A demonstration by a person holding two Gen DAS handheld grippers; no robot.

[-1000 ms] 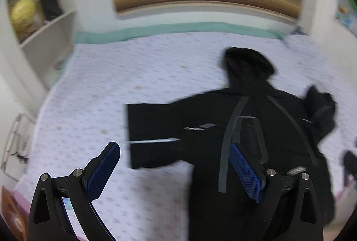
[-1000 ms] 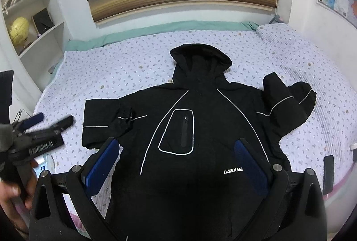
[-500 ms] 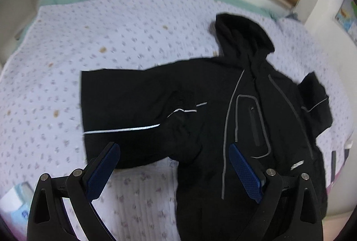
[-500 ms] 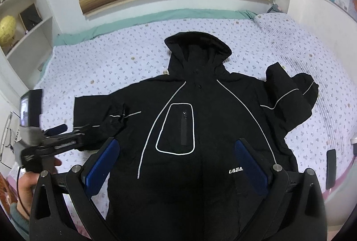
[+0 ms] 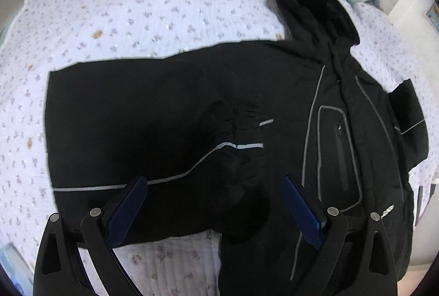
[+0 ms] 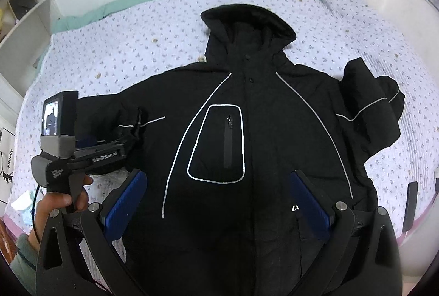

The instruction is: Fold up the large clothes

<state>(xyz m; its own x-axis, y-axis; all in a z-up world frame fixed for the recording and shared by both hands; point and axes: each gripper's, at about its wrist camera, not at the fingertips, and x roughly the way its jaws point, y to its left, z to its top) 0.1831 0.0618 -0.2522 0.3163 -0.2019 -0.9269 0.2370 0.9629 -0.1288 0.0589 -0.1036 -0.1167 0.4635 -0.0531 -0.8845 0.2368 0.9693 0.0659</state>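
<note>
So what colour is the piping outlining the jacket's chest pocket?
Reflective silver-white on the black jacket; the piping shows best in the right wrist view.

The light is soft and even, with weak shadows. The left wrist view is a little blurred. Both views bend strongly and go dark at the corners.

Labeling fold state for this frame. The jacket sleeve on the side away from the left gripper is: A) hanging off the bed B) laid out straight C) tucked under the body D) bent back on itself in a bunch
D: in the right wrist view that sleeve of the jacket is doubled over in a bunch on the bedspread.
</note>
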